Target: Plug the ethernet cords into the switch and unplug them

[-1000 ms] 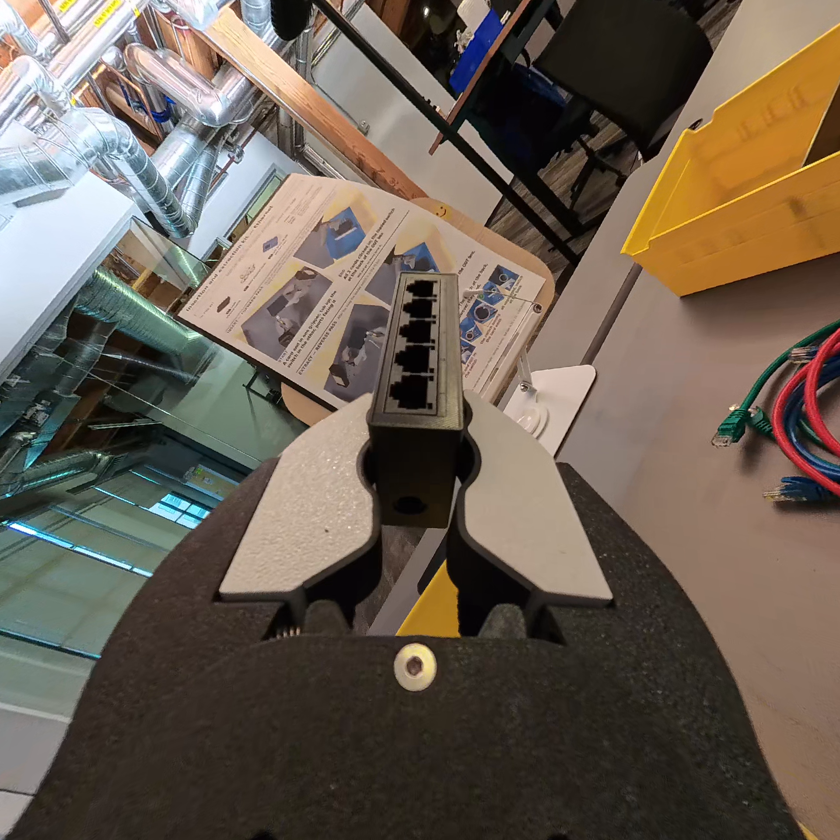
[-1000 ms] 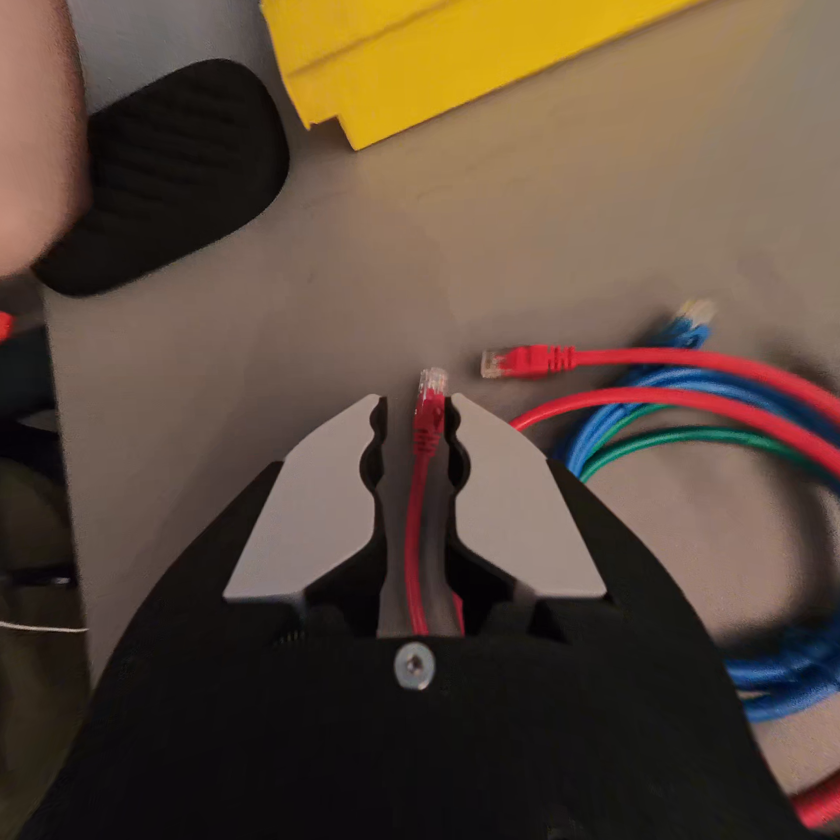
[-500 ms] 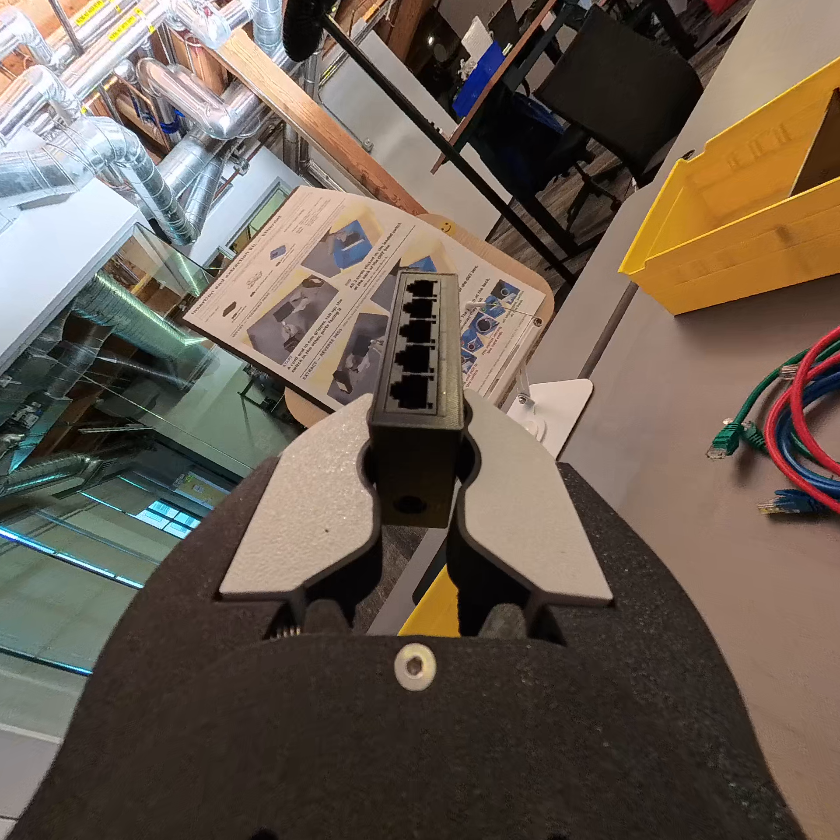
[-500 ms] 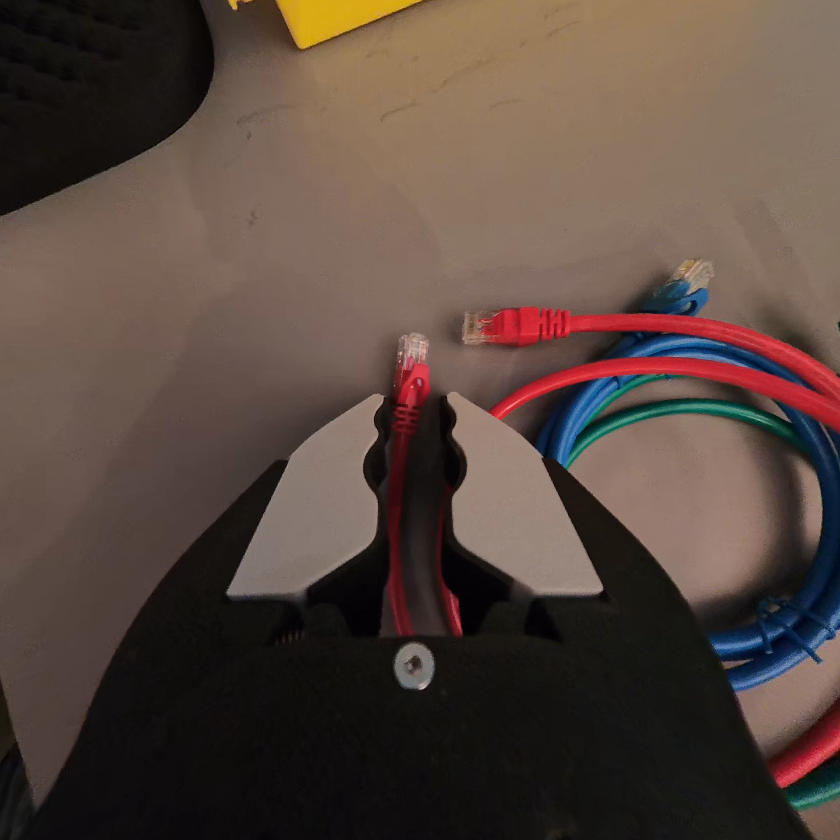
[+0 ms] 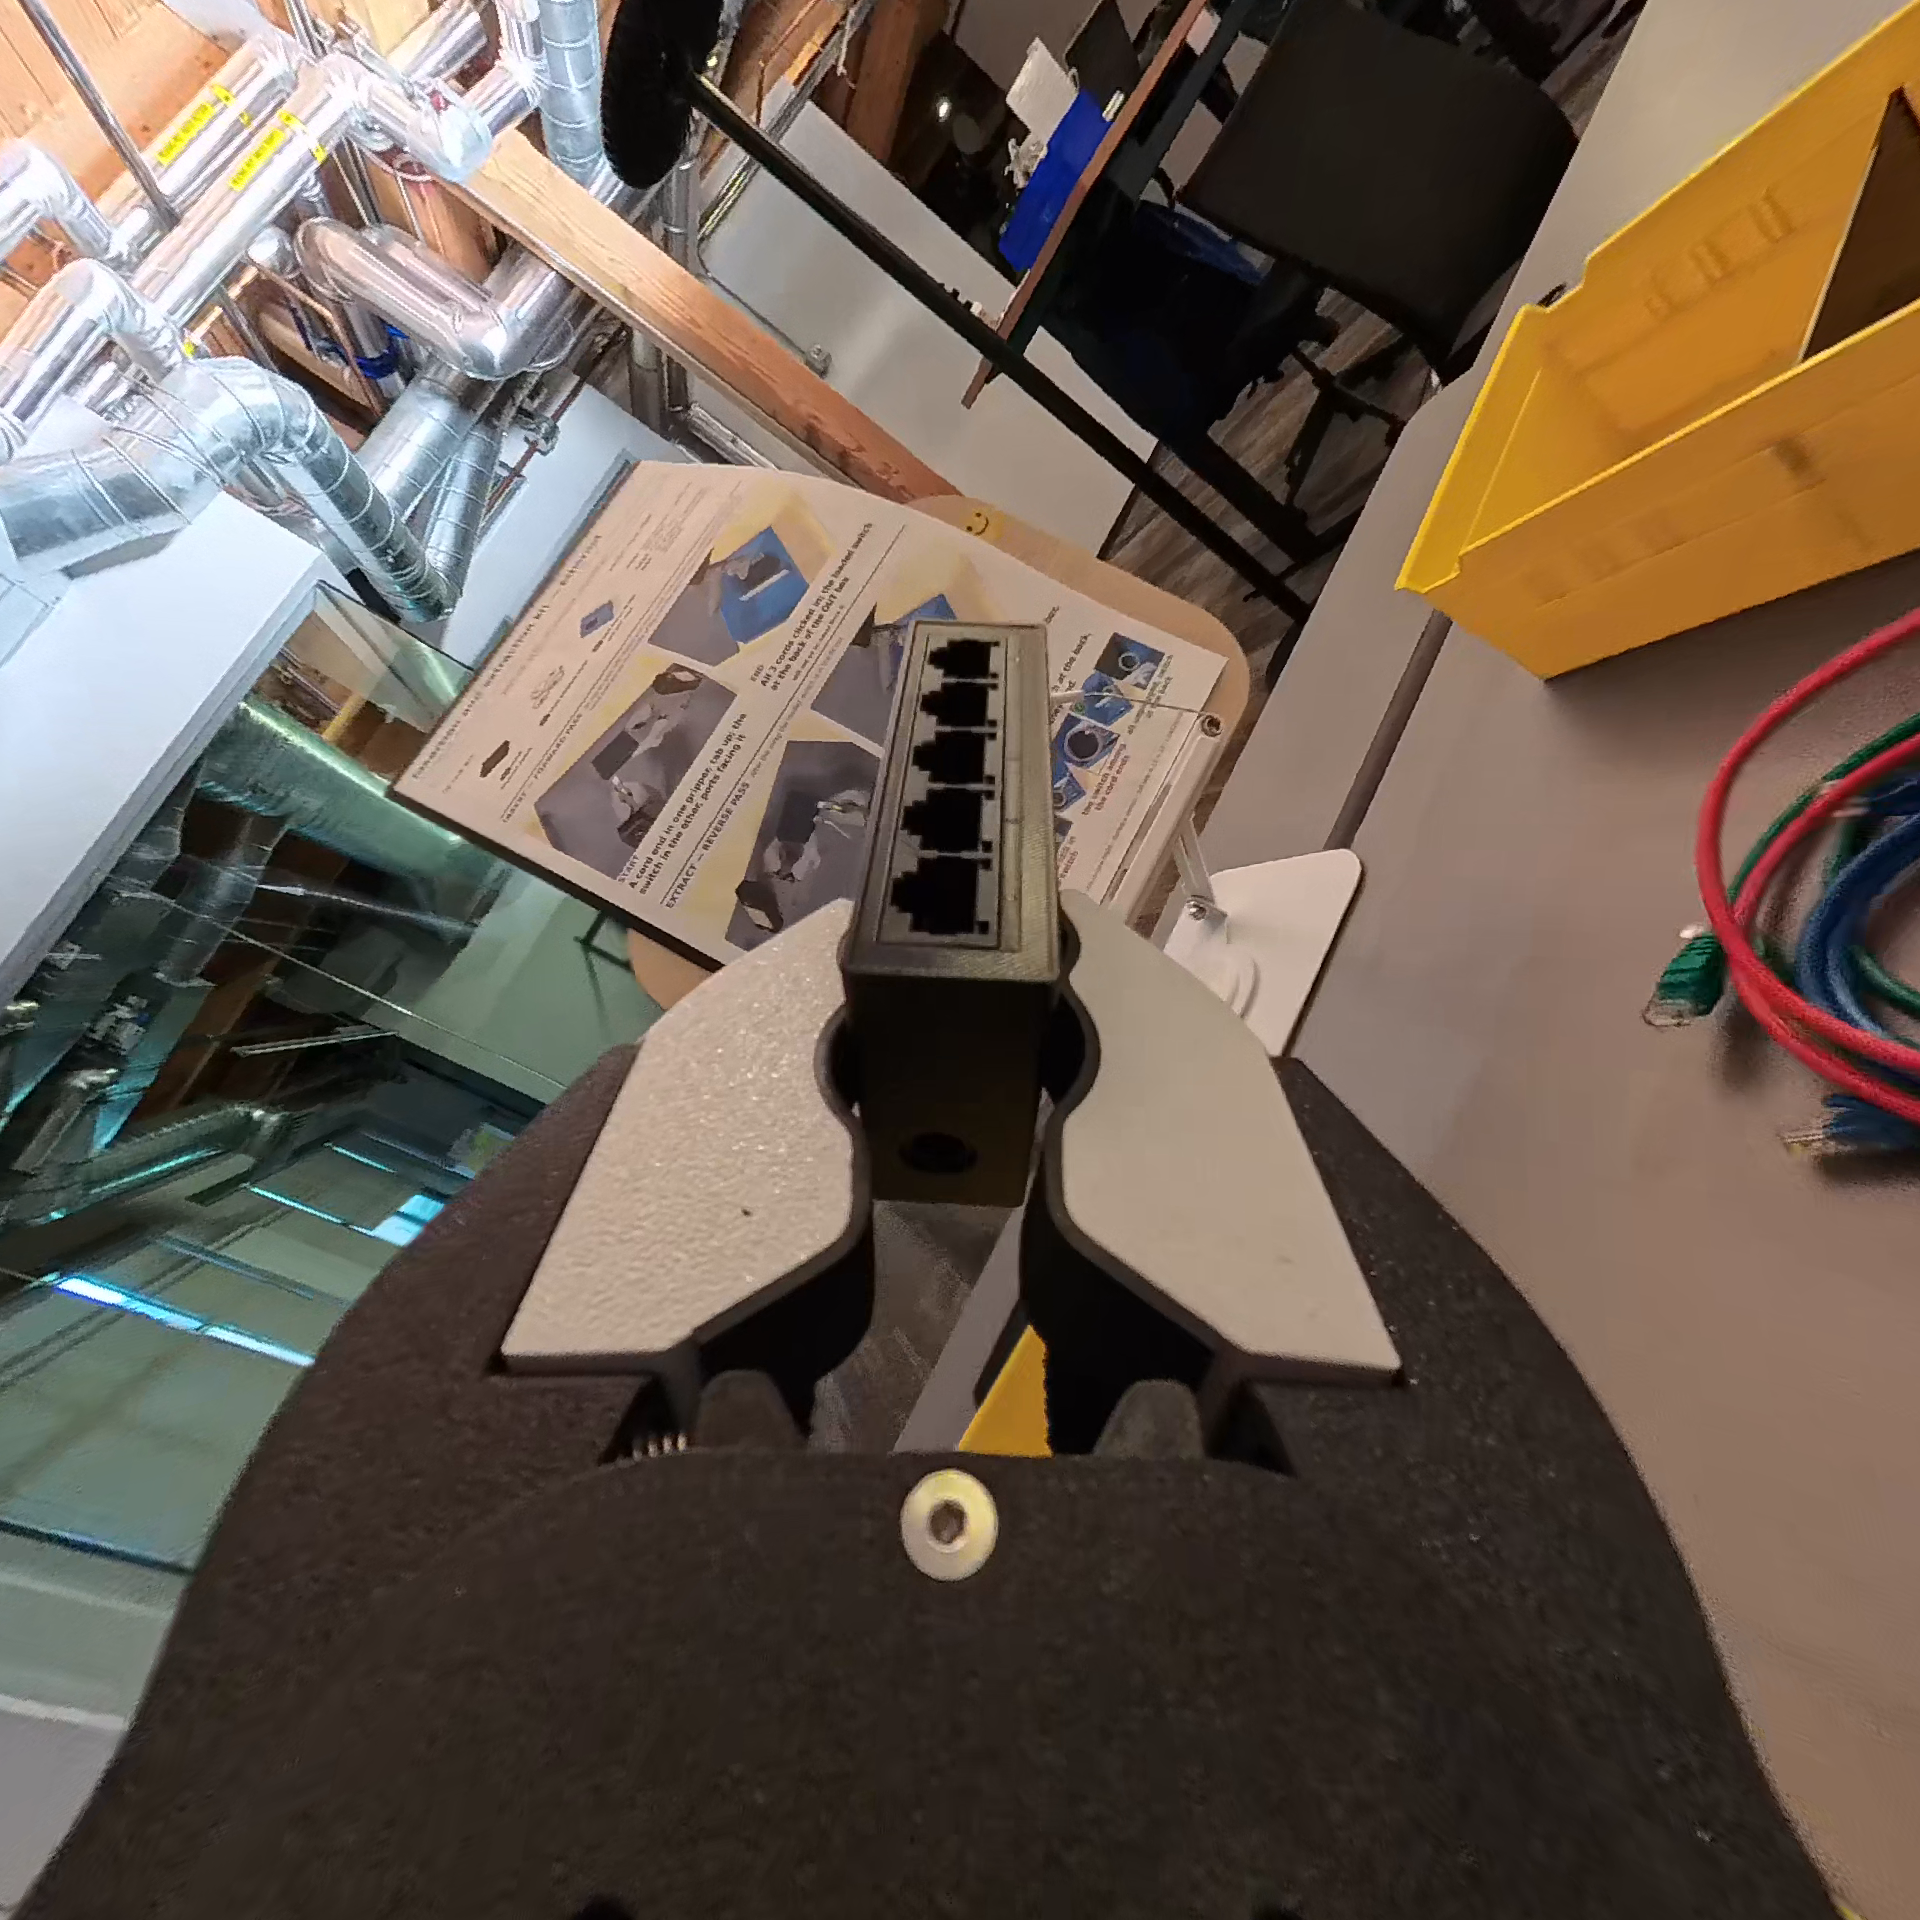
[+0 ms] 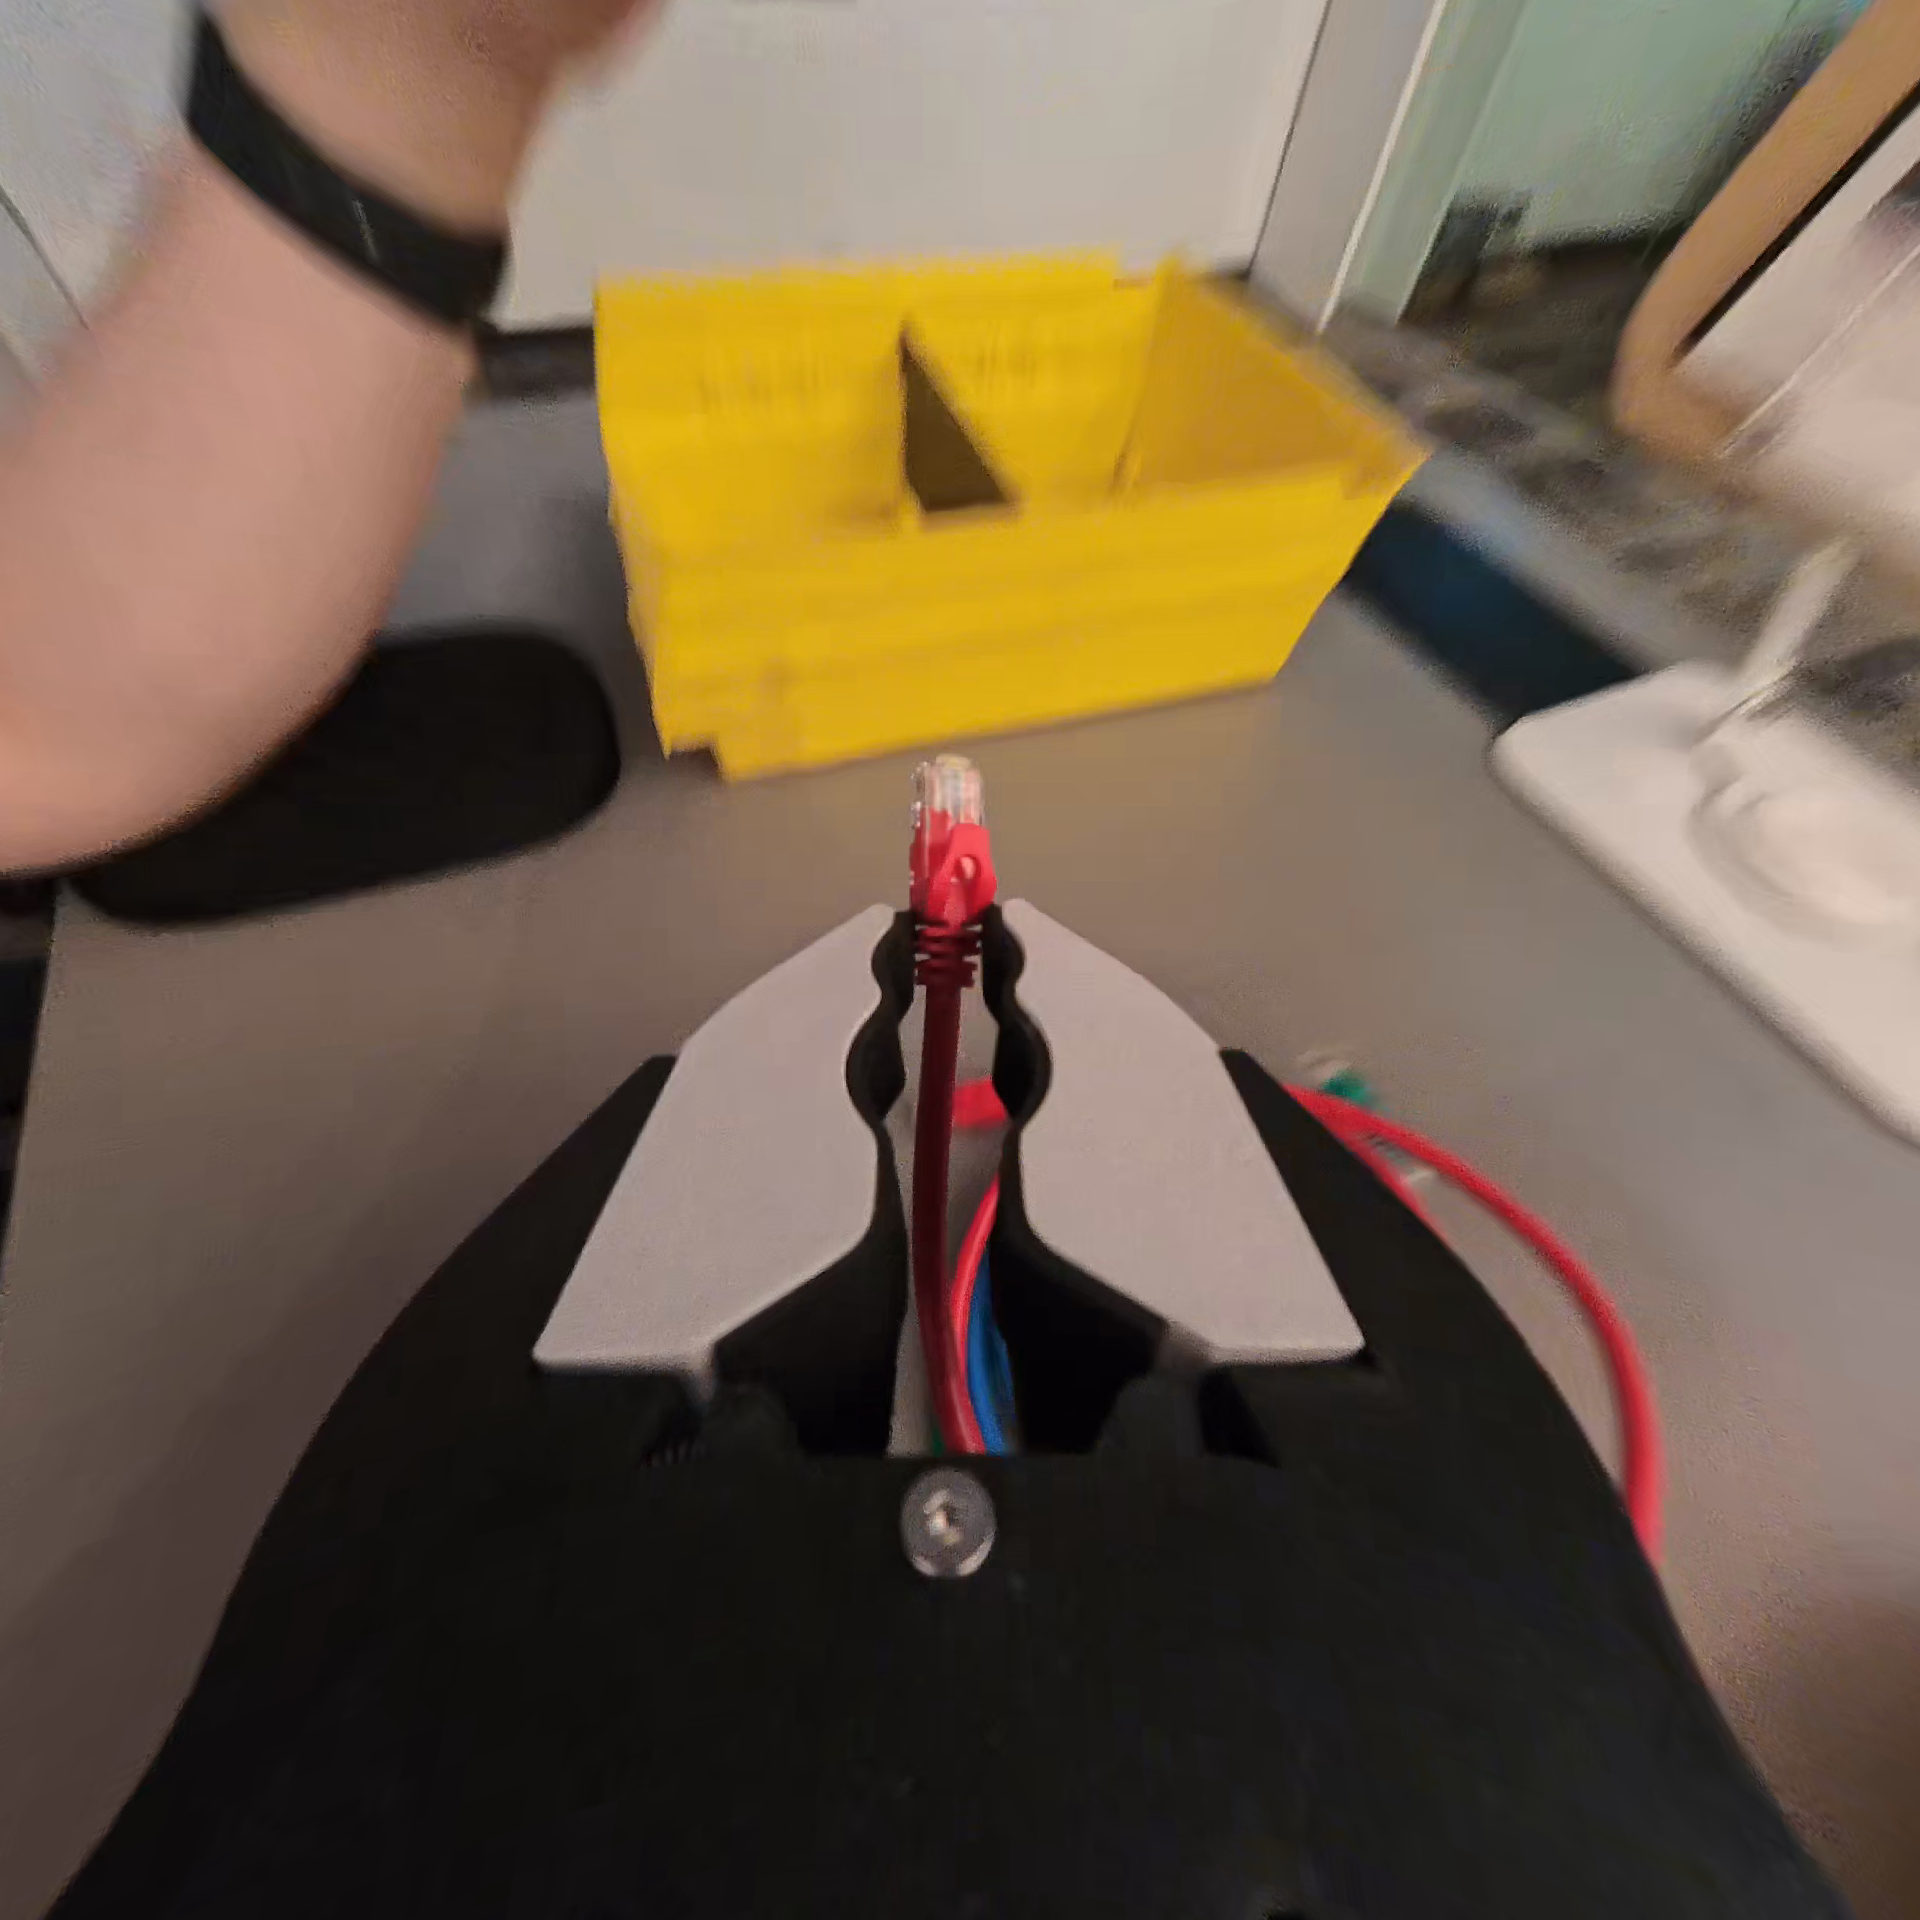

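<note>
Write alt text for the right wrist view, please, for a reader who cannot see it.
The right gripper is shut on a red ethernet cord, plug pointing forward above a grey table. Beyond it stands a blurred yellow bin.

the switch (image 5: 961, 831) sits between the left gripper's (image 5: 956, 997) fingers, its 5 ports all vacant. right of it on the bench (image 5: 1538, 1039) lie coiled cords (image 5: 1808, 935), with a bin (image 5: 1662, 468) beyond them. a cord plug (image 6: 948, 831) juts forward from the right gripper (image 6: 948, 925), the bin ahead of it.
</note>
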`<state>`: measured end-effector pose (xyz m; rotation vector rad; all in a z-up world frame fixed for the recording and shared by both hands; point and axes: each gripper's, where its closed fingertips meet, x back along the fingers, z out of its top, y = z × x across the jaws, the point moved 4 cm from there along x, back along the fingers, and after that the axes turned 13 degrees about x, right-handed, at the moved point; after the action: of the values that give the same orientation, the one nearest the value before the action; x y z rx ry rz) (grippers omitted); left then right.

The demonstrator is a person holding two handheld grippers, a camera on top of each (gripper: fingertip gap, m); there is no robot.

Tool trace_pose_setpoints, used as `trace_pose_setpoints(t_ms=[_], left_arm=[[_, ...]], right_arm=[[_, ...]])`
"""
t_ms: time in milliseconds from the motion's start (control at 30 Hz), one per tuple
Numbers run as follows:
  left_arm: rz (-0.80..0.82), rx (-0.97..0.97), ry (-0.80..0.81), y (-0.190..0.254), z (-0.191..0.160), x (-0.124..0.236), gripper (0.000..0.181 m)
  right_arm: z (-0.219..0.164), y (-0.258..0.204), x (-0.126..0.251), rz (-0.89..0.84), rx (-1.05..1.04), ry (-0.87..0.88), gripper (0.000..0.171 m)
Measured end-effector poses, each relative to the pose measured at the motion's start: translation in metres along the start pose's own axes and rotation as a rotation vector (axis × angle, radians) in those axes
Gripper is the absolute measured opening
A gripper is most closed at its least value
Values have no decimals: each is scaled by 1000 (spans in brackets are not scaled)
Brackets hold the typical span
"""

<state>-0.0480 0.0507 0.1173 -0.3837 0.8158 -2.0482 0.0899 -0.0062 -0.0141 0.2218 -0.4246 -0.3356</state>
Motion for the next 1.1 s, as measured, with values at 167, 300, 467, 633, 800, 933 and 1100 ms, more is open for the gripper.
trace_pose_setpoints(t_ms=[167,300,467,633,800,933,1100], left_arm=[[41,-103,-30,10,-2,-11,29],[107,-291,-169,24,-12,-27,29],[85,-409,-226,51,-21,-47,29],[79,-462,-295,65,-29,-58,29],[89,-498,-338,68,-34,-61,29],[86,-491,-323,70,-33,-61,29],[89,-499,-321,68,-33,-60,29]], right_arm=[[74,55,55,-178,173,-7,14],[94,62,56,-177,278,-119,14],[83,70,35,-141,258,-139,14],[57,71,18,-125,323,-274,14],[60,71,13,-110,270,-252,14],[60,73,15,-140,278,-265,14],[56,77,18,-152,247,-288,14]])
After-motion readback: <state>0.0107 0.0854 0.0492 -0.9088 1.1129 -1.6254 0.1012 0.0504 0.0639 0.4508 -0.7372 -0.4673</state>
